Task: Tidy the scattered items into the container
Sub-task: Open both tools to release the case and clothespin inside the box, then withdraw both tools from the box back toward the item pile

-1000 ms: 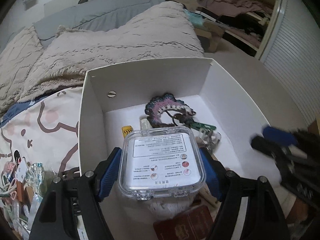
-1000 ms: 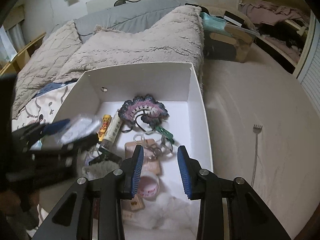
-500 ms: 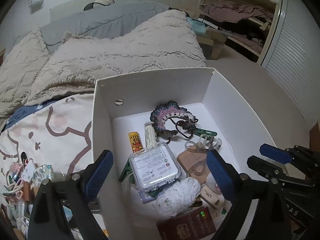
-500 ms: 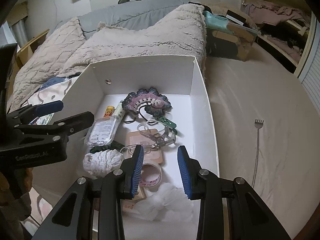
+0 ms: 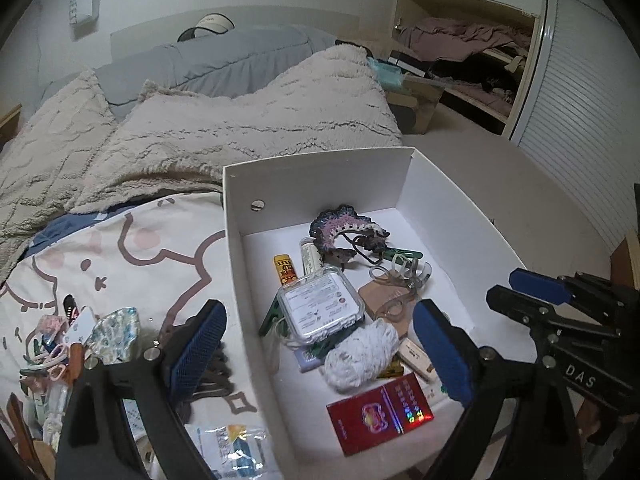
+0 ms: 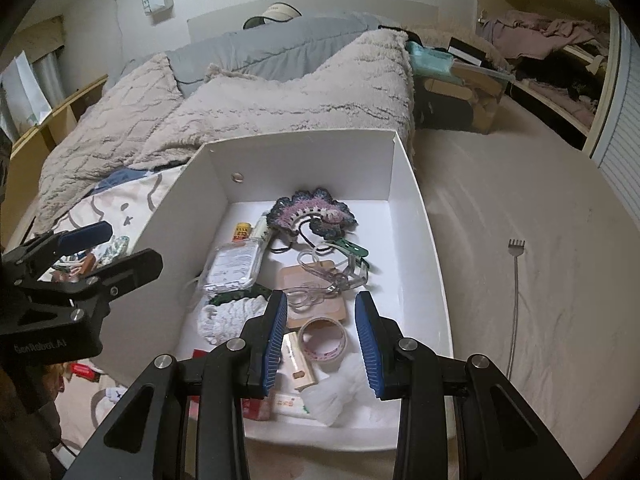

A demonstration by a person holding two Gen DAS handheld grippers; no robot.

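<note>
Reaching for the bedside clutter [image 5: 80,340], the left gripper [image 5: 320,352], jaws spread and empty, could clip the white box [image 5: 236,280] wall; right gripper [image 6: 322,340] jaws part-open, empty.

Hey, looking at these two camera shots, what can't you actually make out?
- Print on the clear plastic case: too small, both views.
- Small clutter pile on the cartoon bedsheet: partly hidden by the left gripper, left wrist view.
- Red booklet: mostly behind the right gripper, right wrist view.
</note>
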